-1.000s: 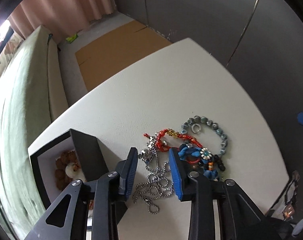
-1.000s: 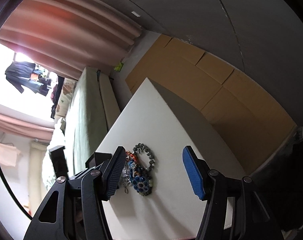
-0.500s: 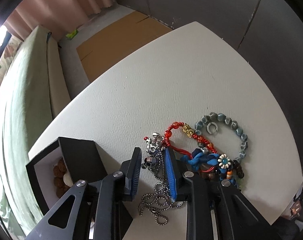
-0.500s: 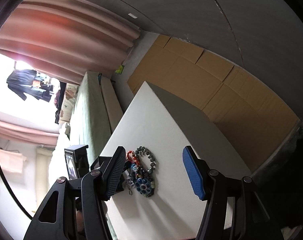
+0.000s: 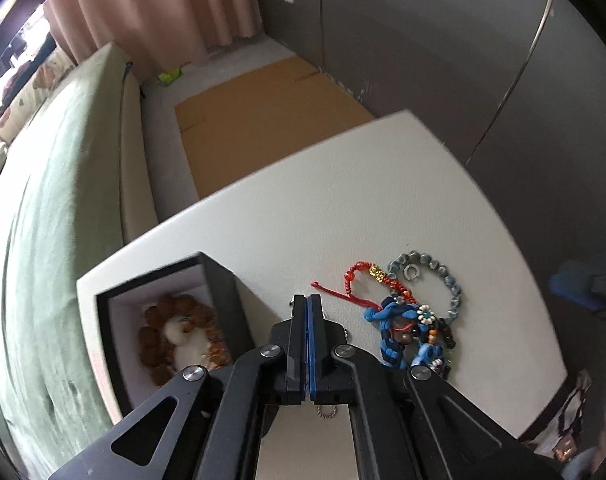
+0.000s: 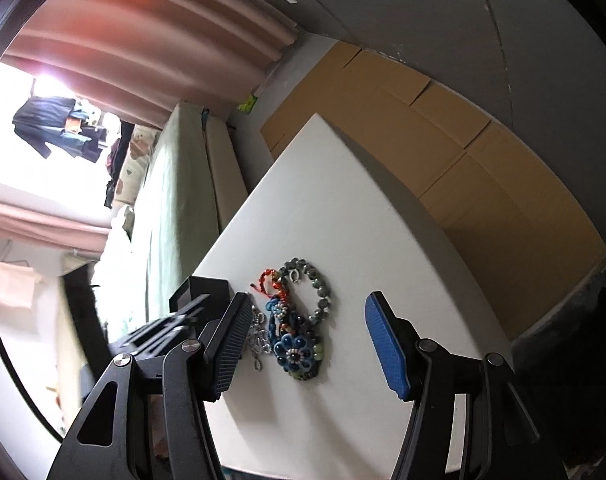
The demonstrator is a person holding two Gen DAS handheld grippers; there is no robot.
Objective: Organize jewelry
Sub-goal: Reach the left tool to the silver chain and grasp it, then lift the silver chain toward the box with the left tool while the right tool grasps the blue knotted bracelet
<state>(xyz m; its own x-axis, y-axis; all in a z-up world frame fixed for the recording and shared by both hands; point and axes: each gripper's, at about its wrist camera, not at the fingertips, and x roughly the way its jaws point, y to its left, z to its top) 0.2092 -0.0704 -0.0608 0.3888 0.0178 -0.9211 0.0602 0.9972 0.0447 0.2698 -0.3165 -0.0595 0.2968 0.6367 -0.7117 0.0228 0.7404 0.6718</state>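
Pinching the silver chain (image 5: 326, 411), our left hand-held gripper (image 5: 308, 300) is clamped tight beside the black box (image 5: 223, 300) — presumably its destination; the right hand-held gripper (image 6: 303, 308) waits wide apart, empty, above the remaining bracelets (image 6: 299, 320) on the counter (image 5: 303, 220).

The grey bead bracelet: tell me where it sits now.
In the left wrist view the grey bead bracelet lies flat on the white table, right of the red cord bracelet and just beyond the blue braided piece; a small ring rests inside its loop.
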